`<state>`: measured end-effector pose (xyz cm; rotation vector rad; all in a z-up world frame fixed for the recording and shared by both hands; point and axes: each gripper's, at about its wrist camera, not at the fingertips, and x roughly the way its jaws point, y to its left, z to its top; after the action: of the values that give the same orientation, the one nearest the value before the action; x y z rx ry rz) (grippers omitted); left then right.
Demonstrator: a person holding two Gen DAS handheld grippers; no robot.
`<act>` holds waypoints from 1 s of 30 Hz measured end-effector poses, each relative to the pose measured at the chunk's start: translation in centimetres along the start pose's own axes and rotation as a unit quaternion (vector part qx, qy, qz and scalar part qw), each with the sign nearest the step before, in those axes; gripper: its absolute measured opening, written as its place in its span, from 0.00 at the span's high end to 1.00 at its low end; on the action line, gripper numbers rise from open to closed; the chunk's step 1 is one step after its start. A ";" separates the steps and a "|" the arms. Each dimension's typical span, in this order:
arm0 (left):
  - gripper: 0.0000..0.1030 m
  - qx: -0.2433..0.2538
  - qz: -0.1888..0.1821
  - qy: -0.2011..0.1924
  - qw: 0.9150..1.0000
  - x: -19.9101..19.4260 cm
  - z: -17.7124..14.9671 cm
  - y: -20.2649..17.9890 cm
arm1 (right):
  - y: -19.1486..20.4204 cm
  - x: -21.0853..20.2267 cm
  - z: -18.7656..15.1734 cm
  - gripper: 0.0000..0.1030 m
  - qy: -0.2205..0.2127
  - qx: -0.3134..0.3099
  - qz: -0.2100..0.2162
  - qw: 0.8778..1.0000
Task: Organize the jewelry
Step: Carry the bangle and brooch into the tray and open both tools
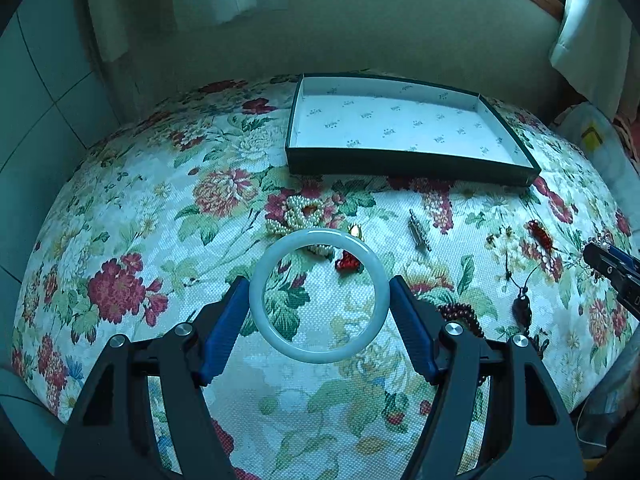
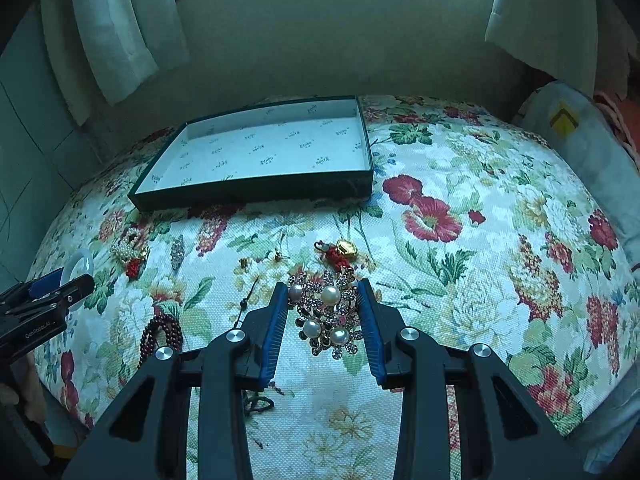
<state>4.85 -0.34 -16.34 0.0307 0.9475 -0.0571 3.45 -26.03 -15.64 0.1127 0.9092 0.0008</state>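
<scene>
Looking along the left wrist view, the left gripper (image 1: pixel 319 300) is clamped on a pale jade bangle (image 1: pixel 256 280), its blue pads (image 1: pixel 222 332) pressing the ring's two outer sides so that it hangs clear above the floral cloth (image 1: pixel 120 208) on the worktop. Through and just past the ring lie a heap of pearl beads (image 1: pixel 298 210), a small gold piece (image 1: pixel 355 230) and a red knotted charm (image 1: pixel 347 261); a silver clip (image 1: pixel 419 232) sits to the right of them, and dark red beads (image 1: pixel 460 314) and a black cord pendant (image 1: pixel 521 306) lie near the right finger. At the far side of the cloth stands a shallow dark green box (image 1: pixel 400 166) with a white printed lining, nothing in it. The right gripper (image 1: pixel 612 272) enters at the right edge. In the right wrist view, that gripper (image 2: pixel 325 316) is closed on a jewelled brooch cluster (image 2: pixel 328 316) set with pearls — held off the cloth, as far as the fisheye lets one judge. Just beyond it a red charm with a gold bead (image 2: pixel 340 252) lies on the fabric. The same box (image 2: pixel 256 196) stands beyond to the left, and the left gripper (image 2: pixel 60 288) with the bangle (image 2: pixel 82 258) shows at the left edge.
</scene>
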 end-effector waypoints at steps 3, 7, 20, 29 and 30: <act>0.32 -0.001 -0.004 -0.010 1.000 0.0 1.4 -0.4 | 0.3 -0.2 1.5 0.65 -0.014 -0.003 0.004 1.000; 0.32 0.004 -0.004 -0.032 0.999 -0.1 3.8 -1.1 | 0.8 -0.5 3.9 0.65 -0.039 -0.009 0.010 0.999; 0.32 0.016 -0.007 -0.079 0.997 3.0 13.7 -3.0 | 2.0 3.3 13.3 0.65 -0.088 -0.027 0.020 0.996; 0.32 0.022 -0.005 -0.058 0.998 9.8 16.4 -4.1 | 2.3 10.0 15.2 0.65 -0.049 -0.026 0.011 0.998; 0.32 0.024 -0.005 -0.051 0.998 10.7 16.3 -4.2 | 2.2 11.1 14.9 0.65 -0.037 -0.026 0.011 0.999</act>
<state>24.01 -5.75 -15.52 0.0678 0.8447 -0.0902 22.13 -24.75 -15.05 0.0729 0.8344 0.0402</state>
